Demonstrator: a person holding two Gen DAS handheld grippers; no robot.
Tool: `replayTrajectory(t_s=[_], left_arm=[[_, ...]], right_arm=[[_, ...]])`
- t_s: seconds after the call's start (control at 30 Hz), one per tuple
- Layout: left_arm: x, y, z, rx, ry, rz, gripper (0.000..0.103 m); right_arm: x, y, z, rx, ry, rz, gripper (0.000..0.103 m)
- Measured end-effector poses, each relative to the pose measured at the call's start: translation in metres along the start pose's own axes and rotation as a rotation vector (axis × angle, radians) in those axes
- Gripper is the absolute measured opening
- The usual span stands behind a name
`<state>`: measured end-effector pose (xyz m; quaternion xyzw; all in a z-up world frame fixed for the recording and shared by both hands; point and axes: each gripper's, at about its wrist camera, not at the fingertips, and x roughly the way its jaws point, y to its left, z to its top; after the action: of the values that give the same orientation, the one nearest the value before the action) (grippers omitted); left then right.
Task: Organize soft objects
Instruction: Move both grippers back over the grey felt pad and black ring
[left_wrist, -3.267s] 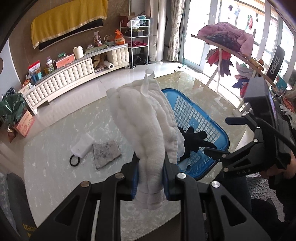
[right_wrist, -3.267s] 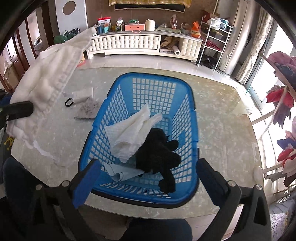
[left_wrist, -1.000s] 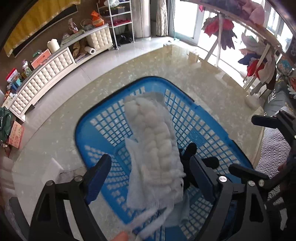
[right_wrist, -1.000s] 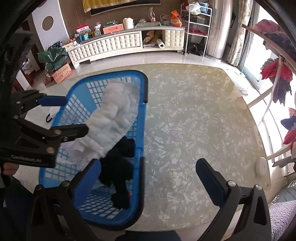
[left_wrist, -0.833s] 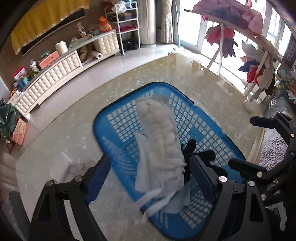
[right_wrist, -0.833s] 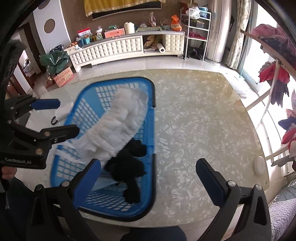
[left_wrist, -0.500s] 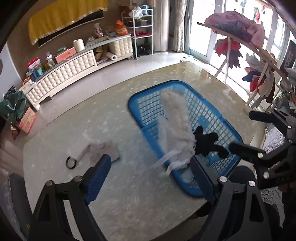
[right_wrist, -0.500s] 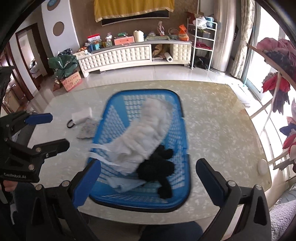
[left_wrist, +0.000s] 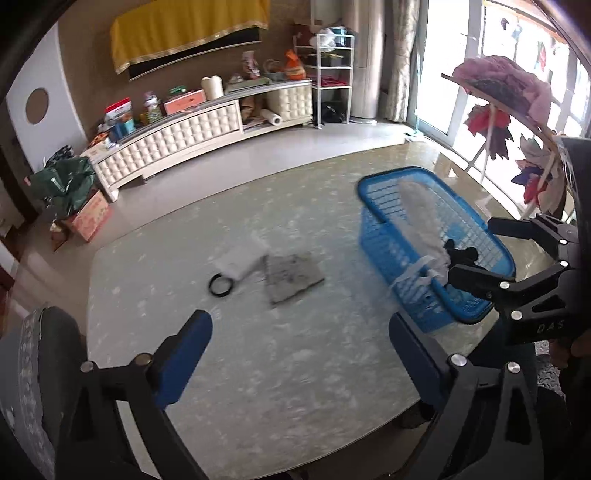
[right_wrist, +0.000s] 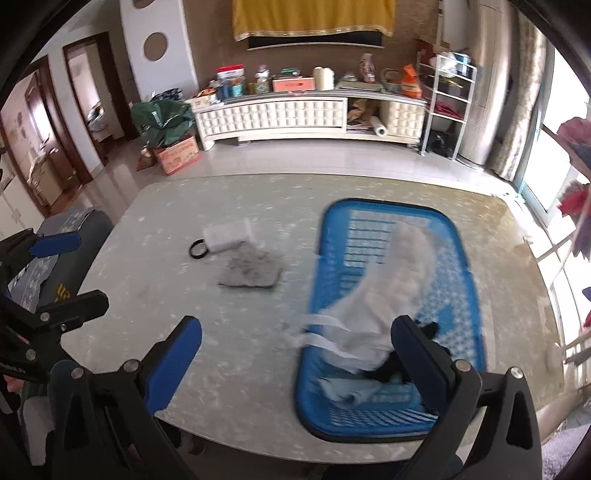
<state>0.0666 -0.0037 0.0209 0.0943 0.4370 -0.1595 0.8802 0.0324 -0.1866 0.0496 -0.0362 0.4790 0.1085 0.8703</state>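
Observation:
A blue plastic basket (left_wrist: 380, 236) (right_wrist: 469, 291) stands on the right of the marble table. A white quilted cloth (left_wrist: 417, 210) (right_wrist: 391, 295) lies in it, its ties hanging over the left rim, with a black garment (right_wrist: 388, 367) and a pale blue cloth (right_wrist: 351, 391) beside it. A grey cloth (left_wrist: 291, 275) (right_wrist: 251, 273), a white folded cloth (left_wrist: 242, 256) (right_wrist: 227, 232) and a black ring (left_wrist: 221, 285) (right_wrist: 199, 249) lie on the table to the left. My left gripper (left_wrist: 299, 354) is open and empty above the table's near part. My right gripper (right_wrist: 295, 354) is open and empty, near the basket's left rim.
The table (left_wrist: 295, 369) has its front edge close below both grippers. A grey chair back (right_wrist: 70, 229) stands at the table's left. A clothes rack with garments (left_wrist: 498, 92) is at the right. A white cabinet (right_wrist: 295, 114) lines the far wall.
My left gripper opened and let the white quilted cloth go into the basket, then drew back to the left. The right gripper also swung left; the view now takes in the cloths on the table.

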Motion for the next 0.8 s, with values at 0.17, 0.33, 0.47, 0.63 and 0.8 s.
replayTrajectory(t_s=[0.17, 0.33, 0.47, 0.63, 0.8], left_arm=[[0.003, 0.034, -0.011, -0.059, 0.027, 0.013, 0.096], [0.015, 0.062, -0.015, -0.101, 0.049, 0.015, 0.096], [0.027, 0.083, -0.016, -0.101, 0.065, 0.033, 0.096], [0.047, 0.108, -0.019, -0.113, 0.075, 0.024, 0.096], [0.083, 0.129, -0.022, -0.11, 0.11, 0.01, 0.096]], right_arm=[[0.022, 0.021, 0.014, -0.058, 0.025, 0.014, 0.103], [0.047, 0.04, 0.03, -0.088, 0.048, 0.036, 0.103], [0.071, 0.052, 0.04, -0.091, 0.062, 0.062, 0.103], [0.115, 0.068, 0.047, -0.101, 0.116, 0.085, 0.103], [0.156, 0.076, 0.047, -0.104, 0.168, 0.06, 0.103]])
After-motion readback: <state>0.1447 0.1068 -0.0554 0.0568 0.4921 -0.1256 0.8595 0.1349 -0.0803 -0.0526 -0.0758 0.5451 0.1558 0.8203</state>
